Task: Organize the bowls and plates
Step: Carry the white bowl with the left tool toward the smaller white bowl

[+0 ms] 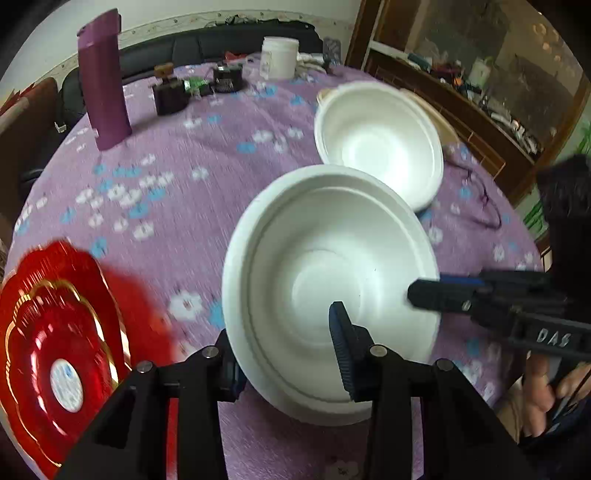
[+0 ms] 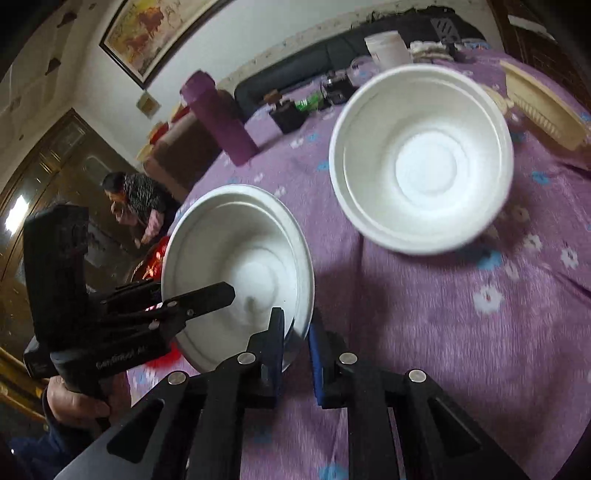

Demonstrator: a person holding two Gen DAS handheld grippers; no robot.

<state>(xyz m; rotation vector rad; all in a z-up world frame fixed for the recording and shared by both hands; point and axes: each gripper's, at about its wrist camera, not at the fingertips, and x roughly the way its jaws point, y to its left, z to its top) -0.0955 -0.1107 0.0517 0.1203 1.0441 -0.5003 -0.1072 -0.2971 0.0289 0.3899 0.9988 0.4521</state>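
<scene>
- Round table (image 1: 207, 177) covered by a purple cloth with white and blue flower print.
- Black sofa (image 1: 192, 50) runs behind the table's far edge, against a pale wall (image 2: 229, 40).
- Framed painting (image 2: 147, 29) hangs on that wall, dark frame, warm yellow tones.
- Dark wooden cabinet (image 1: 476, 70) to the right in the left wrist view; glass-fronted upper part, cluttered shelf below.
- Brown wooden door or panelling (image 2: 55, 155) at the left of the right wrist view, with a bright reflection on it.
- Person (image 2: 138, 203) seated low in the background near it.
- Light is diffuse; both views motion-blurred.
</scene>
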